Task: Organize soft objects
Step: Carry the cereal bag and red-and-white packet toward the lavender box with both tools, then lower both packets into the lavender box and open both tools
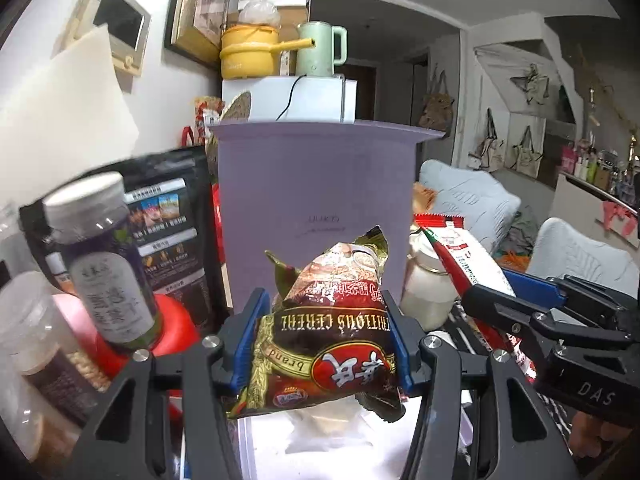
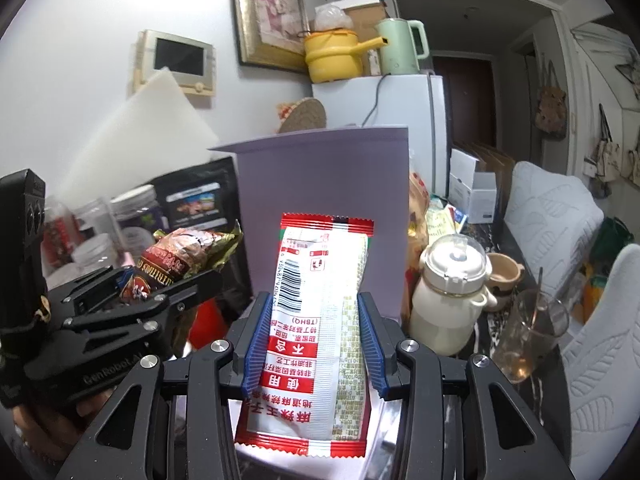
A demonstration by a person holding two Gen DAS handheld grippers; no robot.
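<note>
At lower centre of the left wrist view, the left gripper (image 1: pixel 326 340) clamps a brown cereal packet (image 1: pixel 328 332). At lower centre of the right wrist view, the right gripper (image 2: pixel 314 344) grips a red-and-white snack sachet (image 2: pixel 316 332). Both packets hang just before the lilac bin (image 1: pixel 316 184), so I judge picking done, dropping in left.

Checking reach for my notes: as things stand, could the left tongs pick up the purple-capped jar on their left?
Probably not yet. The left tongs are shut on the cereal packet, so no free grip. The jar itself stands unobstructed on a red lid.
</note>
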